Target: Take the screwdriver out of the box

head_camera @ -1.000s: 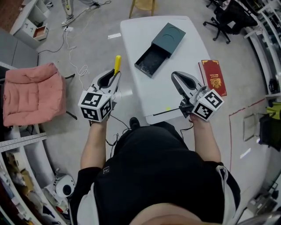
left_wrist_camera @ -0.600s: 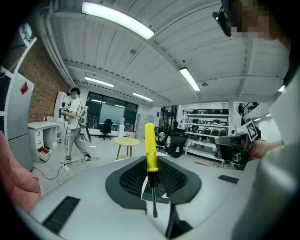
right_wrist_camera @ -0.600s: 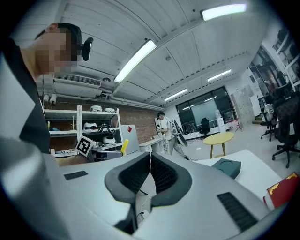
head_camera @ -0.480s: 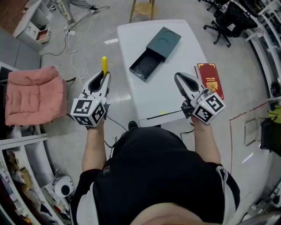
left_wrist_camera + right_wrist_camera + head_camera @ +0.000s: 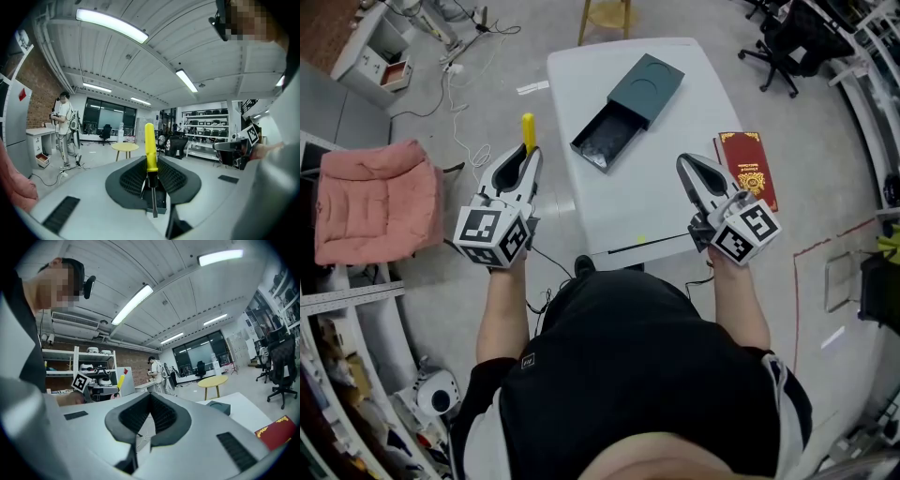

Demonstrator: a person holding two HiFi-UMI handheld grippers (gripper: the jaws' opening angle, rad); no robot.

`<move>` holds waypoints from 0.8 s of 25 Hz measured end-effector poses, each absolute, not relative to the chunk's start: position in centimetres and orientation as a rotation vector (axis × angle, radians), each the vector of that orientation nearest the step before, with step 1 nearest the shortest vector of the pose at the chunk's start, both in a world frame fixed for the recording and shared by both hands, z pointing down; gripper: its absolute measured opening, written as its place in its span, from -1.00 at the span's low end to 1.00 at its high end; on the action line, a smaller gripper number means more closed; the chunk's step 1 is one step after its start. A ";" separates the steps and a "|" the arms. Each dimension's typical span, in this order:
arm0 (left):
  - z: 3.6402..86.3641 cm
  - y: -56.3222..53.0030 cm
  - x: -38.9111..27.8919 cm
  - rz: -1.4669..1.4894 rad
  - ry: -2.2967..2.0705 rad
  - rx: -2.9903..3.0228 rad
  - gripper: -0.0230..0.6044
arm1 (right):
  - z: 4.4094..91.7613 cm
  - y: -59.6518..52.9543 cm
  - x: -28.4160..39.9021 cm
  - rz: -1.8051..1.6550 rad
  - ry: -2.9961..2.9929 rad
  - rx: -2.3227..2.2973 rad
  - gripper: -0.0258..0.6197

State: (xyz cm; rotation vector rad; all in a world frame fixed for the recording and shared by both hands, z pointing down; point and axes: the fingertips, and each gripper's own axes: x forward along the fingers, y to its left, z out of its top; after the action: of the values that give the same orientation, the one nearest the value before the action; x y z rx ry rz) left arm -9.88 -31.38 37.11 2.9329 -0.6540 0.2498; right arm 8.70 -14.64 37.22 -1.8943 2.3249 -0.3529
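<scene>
My left gripper (image 5: 521, 161) hangs left of the white table (image 5: 628, 216), over the floor, and is shut on the screwdriver. Its yellow handle (image 5: 528, 131) sticks out past the fingertips. In the left gripper view the handle (image 5: 150, 145) stands upright between the pads, with the metal shaft (image 5: 153, 199) running back toward the camera. The dark teal box (image 5: 628, 111) lies on the far part of the table, its drawer pulled open and looking empty. My right gripper (image 5: 689, 167) is over the table's right side, shut, with nothing in it (image 5: 150, 397).
A red book (image 5: 748, 167) lies at the table's right edge, next to my right gripper. A pink padded chair (image 5: 375, 202) stands on the floor at the left. A yellow stool (image 5: 605, 14) is beyond the table and office chairs (image 5: 787, 37) at the far right. Cables trail across the floor.
My left gripper, with the screwdriver in it, has drifted left, further from the table's edge. My right gripper has shifted slightly right toward the red book. The box has not moved.
</scene>
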 end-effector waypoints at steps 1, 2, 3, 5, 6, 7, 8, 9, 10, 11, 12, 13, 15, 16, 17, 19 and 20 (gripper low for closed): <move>37.2 -31.3 -9.8 0.248 -0.656 2.931 -0.67 | 37.2 -14.5 8.8 -0.350 2.327 -1.897 -0.83; 37.2 -31.3 -9.8 0.247 -0.659 2.928 -0.67 | 37.2 -14.5 9.0 -0.347 2.329 -1.898 -0.83; 37.3 -31.3 -9.8 0.245 -0.662 2.924 -0.67 | 37.1 -14.4 9.0 -0.345 2.330 -1.896 -0.83; 37.3 -31.3 -10.0 0.242 -0.665 2.918 -0.67 | 37.0 -14.4 9.0 -0.345 2.330 -1.894 -0.83; 37.4 -31.4 -10.1 0.241 -0.665 2.915 -0.67 | 37.0 -14.4 9.0 -0.345 2.331 -1.893 -0.83; 37.4 -31.4 -10.2 0.240 -0.667 2.913 -0.67 | 37.1 -14.5 8.9 -0.345 2.333 -1.893 -0.83; 37.4 -31.4 -10.2 0.239 -0.669 2.912 -0.67 | 37.1 -14.5 8.9 -0.344 2.335 -1.893 -0.83; 37.4 -31.4 -10.3 0.238 -0.671 2.911 -0.67 | 37.1 -14.5 8.8 -0.343 2.338 -1.894 -0.83; 37.4 -31.4 -10.4 0.239 -0.672 2.910 -0.67 | 37.0 -14.5 8.8 -0.342 2.341 -1.894 -0.83; 37.4 -31.4 -10.5 0.239 -0.673 2.909 -0.67 | 37.0 -14.5 8.8 -0.340 2.342 -1.893 -0.83; 37.4 -31.5 -10.5 0.240 -0.674 2.909 -0.67 | 36.9 -14.5 8.7 -0.338 2.344 -1.892 -0.83; 37.4 -31.6 -10.6 0.240 -0.674 2.909 -0.67 | 36.9 -14.6 8.7 -0.335 2.346 -1.890 -0.83; 37.4 -31.7 -10.7 0.238 -0.676 2.910 -0.67 | 36.8 -14.8 8.6 -0.332 2.349 -1.889 -0.83; 37.3 -31.7 -10.8 0.238 -0.676 2.911 -0.67 | 36.8 -14.8 8.5 -0.331 2.351 -1.889 -0.83; 37.3 -31.6 -10.8 0.238 -0.675 2.911 -0.67 | 36.8 -14.8 8.4 -0.330 2.352 -1.890 -0.83; 37.3 -31.5 -10.8 0.239 -0.672 2.911 -0.67 | 36.7 -14.7 8.3 -0.327 2.358 -1.893 -0.83; 37.2 -31.5 -10.8 0.239 -0.671 2.912 -0.67 | 36.8 -14.7 8.3 -0.326 2.361 -1.894 -0.83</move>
State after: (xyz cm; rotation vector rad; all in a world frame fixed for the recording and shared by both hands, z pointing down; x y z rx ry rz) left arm -10.82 -31.53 37.25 2.9117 -0.6712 0.2386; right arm 8.30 -14.72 36.75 -1.8940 2.3607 -0.3264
